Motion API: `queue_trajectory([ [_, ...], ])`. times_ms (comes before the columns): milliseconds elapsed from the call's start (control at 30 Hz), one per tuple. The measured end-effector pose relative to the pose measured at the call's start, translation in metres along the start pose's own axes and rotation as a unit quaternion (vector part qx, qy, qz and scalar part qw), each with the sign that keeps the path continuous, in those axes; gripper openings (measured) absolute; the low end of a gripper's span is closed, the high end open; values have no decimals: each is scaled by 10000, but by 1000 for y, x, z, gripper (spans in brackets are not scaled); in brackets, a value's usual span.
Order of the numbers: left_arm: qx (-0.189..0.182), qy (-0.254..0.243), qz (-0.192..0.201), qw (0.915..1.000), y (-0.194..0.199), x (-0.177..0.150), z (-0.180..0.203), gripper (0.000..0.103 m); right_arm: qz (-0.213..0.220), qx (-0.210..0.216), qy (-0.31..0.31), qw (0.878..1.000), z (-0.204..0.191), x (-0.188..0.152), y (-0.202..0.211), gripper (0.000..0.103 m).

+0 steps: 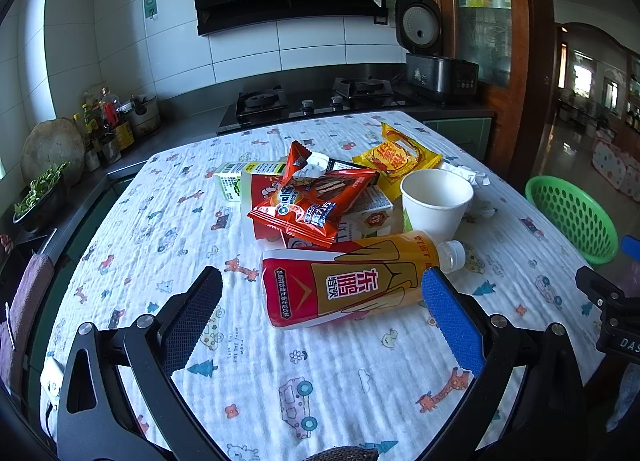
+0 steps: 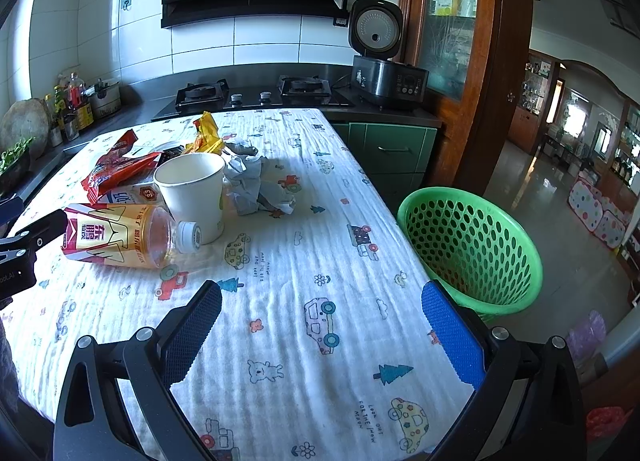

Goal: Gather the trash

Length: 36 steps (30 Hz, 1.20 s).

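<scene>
Your left gripper [image 1: 322, 293] – fingers spread wide, empty, drink bottle [image 1: 344, 285] lying on its side between them on tablecloth [image 1: 280, 381]. Your right gripper [image 2: 322, 313] likewise spread, holding nothing, over bare cloth. Trash pile behind bottle: paper cup [image 1: 436, 201] upright, red snack wrapper [image 1: 316, 197], yellow packet [image 1: 396, 155], crumpled tissue [image 2: 256, 185]. Green basket [image 2: 472, 249] – just off table's right edge.

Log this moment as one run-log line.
left gripper: open, facing bottle | right gripper: open, empty | basket: beside table | trash: uncollected
</scene>
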<state>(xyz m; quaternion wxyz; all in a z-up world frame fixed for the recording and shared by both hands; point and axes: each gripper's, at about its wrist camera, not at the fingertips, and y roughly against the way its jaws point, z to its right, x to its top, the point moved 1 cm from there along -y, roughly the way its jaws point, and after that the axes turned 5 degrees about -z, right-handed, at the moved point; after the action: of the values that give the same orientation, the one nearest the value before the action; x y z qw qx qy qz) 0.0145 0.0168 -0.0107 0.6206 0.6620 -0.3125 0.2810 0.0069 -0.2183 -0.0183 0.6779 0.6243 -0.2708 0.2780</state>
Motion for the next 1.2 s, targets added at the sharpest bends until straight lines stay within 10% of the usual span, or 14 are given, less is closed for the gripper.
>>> queue_trajectory([
  [1200, 8, -39, -61, 10000, -6, -1, 4, 98, -7, -8, 39, 10000, -1, 1, -2, 97],
])
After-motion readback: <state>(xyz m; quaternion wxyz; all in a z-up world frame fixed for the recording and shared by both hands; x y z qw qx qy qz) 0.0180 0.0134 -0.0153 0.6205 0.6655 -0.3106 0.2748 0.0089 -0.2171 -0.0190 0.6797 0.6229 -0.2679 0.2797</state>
